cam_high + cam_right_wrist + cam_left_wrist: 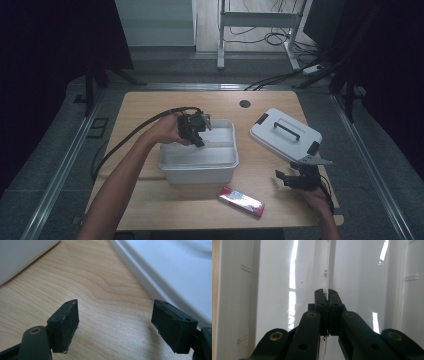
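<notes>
Inside the white bin (199, 160), the left gripper (326, 301) clamps the thin divider (327, 270); the right gripper (115, 322) rests wide apart near the lid (285, 134).

– The box (199, 162) looks like glossy white plastic, smooth inside, with bright glare streaks on its divider (327, 277).

– And the table (100, 290)?

– Pale wood, matt, with visible grain. The lid (285, 134) is smooth white plastic; the red packet (242, 201) looks shiny.

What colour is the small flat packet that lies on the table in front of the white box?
The packet is red with a silvery sheen, best seen in the high view.
</notes>
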A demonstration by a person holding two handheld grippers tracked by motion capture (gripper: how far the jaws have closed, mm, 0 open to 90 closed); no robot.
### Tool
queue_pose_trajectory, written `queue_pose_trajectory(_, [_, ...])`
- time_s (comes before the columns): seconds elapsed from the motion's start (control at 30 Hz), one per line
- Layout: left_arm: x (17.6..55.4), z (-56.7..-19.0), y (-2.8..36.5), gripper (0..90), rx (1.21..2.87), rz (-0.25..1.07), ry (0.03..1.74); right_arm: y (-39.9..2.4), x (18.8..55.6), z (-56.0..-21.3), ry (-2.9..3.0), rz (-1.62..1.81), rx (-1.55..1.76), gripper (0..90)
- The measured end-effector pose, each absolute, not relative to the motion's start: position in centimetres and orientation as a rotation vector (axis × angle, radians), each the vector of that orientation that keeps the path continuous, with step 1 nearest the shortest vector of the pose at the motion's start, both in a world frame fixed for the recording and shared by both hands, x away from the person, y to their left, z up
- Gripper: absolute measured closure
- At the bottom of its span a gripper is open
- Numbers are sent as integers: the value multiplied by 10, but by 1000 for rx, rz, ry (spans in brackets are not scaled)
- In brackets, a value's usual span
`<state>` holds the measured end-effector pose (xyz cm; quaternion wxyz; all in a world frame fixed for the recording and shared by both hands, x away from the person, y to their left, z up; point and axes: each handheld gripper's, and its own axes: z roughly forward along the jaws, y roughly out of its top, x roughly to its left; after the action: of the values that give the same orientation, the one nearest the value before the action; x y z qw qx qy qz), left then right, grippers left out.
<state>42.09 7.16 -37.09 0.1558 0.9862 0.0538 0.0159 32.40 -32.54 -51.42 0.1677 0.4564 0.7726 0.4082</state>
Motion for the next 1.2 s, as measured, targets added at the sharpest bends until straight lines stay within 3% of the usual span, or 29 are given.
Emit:
queue_pose_trajectory(0.77, [424, -361, 75, 898, 2798, 51, 107, -329, 323, -513, 2180, 1159, 1311, 217])
queue_pose_trajectory(1.2, [413, -304, 104, 898, 2667, 142, 154, -329, 323, -513, 2179, 1155, 1312, 217])
